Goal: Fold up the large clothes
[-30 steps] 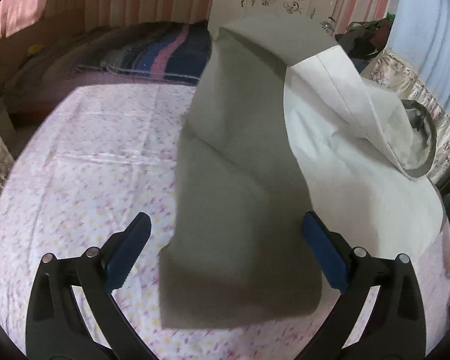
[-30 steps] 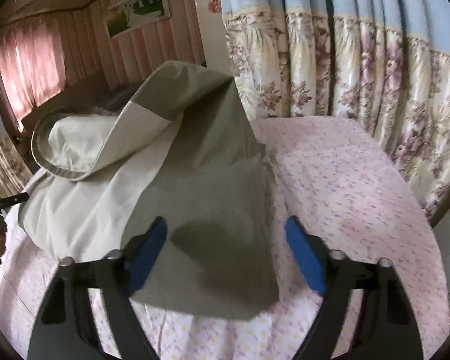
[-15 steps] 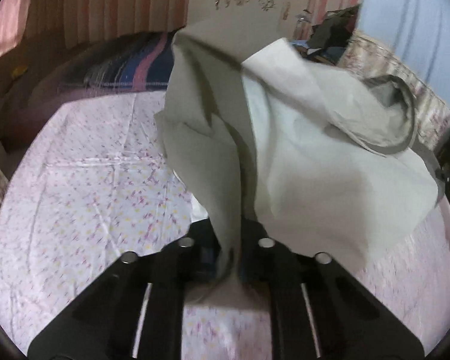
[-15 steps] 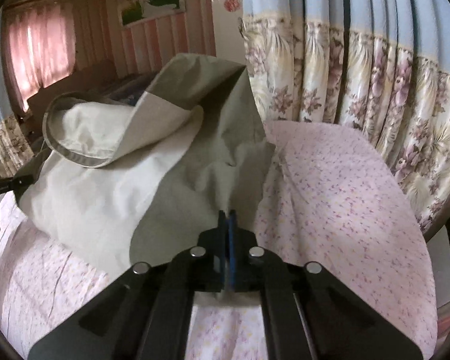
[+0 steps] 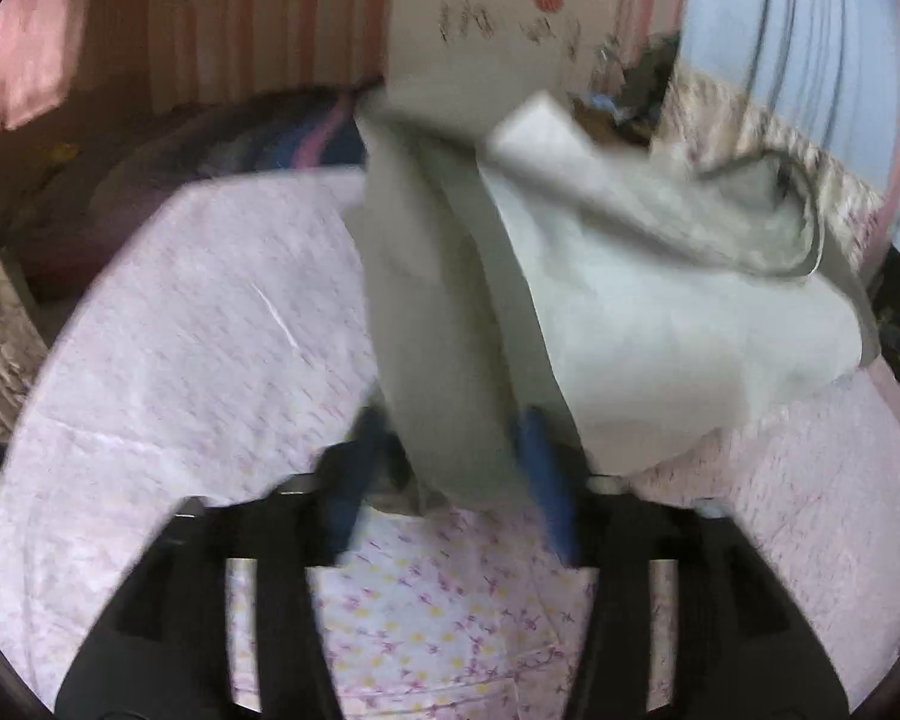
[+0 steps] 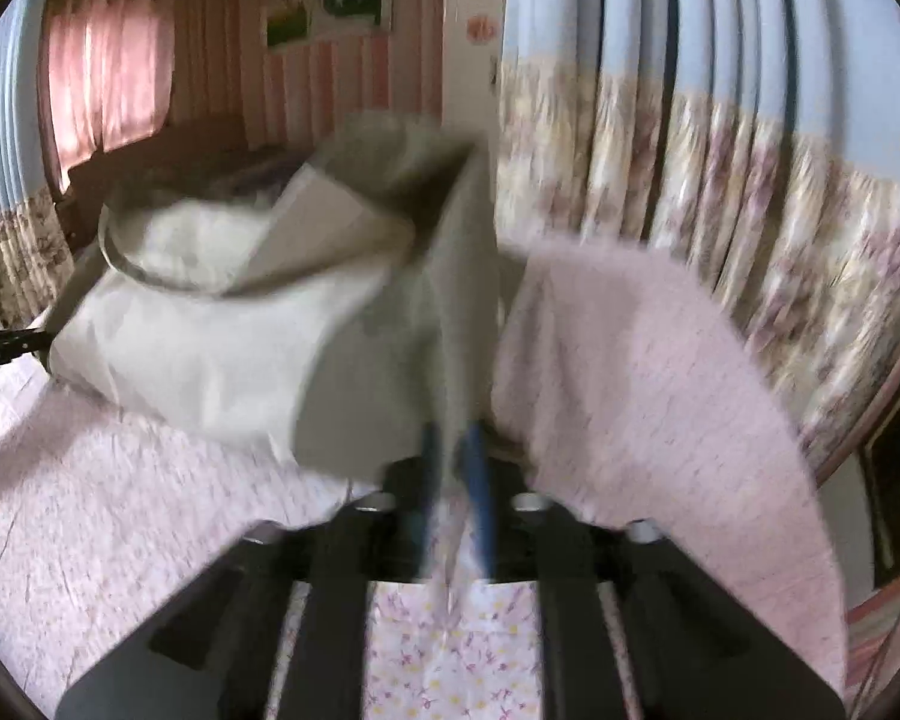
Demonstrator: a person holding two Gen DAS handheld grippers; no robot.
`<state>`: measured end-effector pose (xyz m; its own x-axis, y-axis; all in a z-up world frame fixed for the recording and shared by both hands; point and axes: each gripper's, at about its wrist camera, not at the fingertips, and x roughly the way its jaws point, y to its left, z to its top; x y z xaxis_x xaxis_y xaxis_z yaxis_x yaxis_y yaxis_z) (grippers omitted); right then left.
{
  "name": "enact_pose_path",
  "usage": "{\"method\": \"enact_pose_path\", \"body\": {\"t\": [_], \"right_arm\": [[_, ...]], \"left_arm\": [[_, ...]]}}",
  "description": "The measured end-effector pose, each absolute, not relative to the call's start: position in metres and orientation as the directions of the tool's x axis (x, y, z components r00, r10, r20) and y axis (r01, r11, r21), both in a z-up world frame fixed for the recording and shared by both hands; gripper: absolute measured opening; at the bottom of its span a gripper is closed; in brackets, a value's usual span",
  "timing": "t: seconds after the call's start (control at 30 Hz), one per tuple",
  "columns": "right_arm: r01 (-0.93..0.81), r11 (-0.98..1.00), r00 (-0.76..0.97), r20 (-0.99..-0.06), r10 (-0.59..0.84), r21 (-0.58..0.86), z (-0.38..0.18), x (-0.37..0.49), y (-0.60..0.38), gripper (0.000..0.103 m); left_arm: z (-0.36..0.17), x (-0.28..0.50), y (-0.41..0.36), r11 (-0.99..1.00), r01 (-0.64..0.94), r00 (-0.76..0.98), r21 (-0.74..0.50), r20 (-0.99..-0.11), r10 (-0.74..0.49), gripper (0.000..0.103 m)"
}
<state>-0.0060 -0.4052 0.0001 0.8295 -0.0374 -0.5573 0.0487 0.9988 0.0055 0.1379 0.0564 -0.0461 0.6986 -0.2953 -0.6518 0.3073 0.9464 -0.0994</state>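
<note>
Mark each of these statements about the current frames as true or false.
1. The garment is two-tone, grey-green and cream. True.
2. The garment lies flat and smooth on the bed. False: it is bunched up and raised above the bed sheet.
3. The bed sheet is pink with a small flower print. True.
4. The curtains are plain dark green. False: they are light blue above, with a floral band below.
5. A picture hangs on the striped wall. True.
</note>
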Motion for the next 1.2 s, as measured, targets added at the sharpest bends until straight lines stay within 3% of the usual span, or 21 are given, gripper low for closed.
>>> {"method": "enact_pose_path", "body": {"t": [0.03,0.17,0.3,0.4,0.43,0.57,0.9,1.2], "right_arm": [[0.042,0.999,0.845,-0.533,-0.037,-0.002,0.009,-0.007,-0.399,0.055],[0.008,1.000,0.828,-0.560,-0.017,-0.018,0.018,0.019,-0.381,0.056],[0.000,1.000,0.760,-0.650,-0.004,-0.006,0.004,0.062,-0.363,0.057],[-0.018,1.000,0.713,-0.701,0.010,-0.005,-0.007,0.096,-0.351,0.062],[-0.030,1.000,0.695,-0.719,0.021,0.000,-0.010,0.108,-0.347,0.069],[-0.028,0.999,0.653,-0.756,0.041,0.030,-0.018,0.152,-0.346,0.072],[0.049,0.981,0.652,-0.750,0.111,0.188,-0.024,0.253,-0.374,0.072],[0.248,0.957,0.653,-0.755,-0.052,0.149,-0.043,0.314,-0.425,0.073]], "left_arm": [[-0.038,0.136,0.057,0.948,0.306,0.711,-0.090,-0.641,-0.290,0.077],[-0.017,0.142,0.043,0.944,0.325,0.714,-0.052,-0.642,-0.281,0.084],[-0.029,0.175,0.011,0.931,0.363,0.628,-0.037,-0.729,-0.274,0.086],[-0.042,0.203,-0.009,0.931,0.364,0.587,-0.028,-0.769,-0.253,0.095],[-0.044,0.210,-0.013,0.932,0.362,0.582,-0.028,-0.774,-0.249,0.097],[-0.042,0.250,-0.021,0.936,0.340,0.554,-0.089,-0.786,-0.275,0.098],[-0.035,0.355,-0.049,0.950,0.271,0.598,-0.158,-0.746,-0.295,0.100],[-0.056,0.431,-0.048,0.996,0.088,0.675,-0.035,-0.733,-0.085,0.100]]}}
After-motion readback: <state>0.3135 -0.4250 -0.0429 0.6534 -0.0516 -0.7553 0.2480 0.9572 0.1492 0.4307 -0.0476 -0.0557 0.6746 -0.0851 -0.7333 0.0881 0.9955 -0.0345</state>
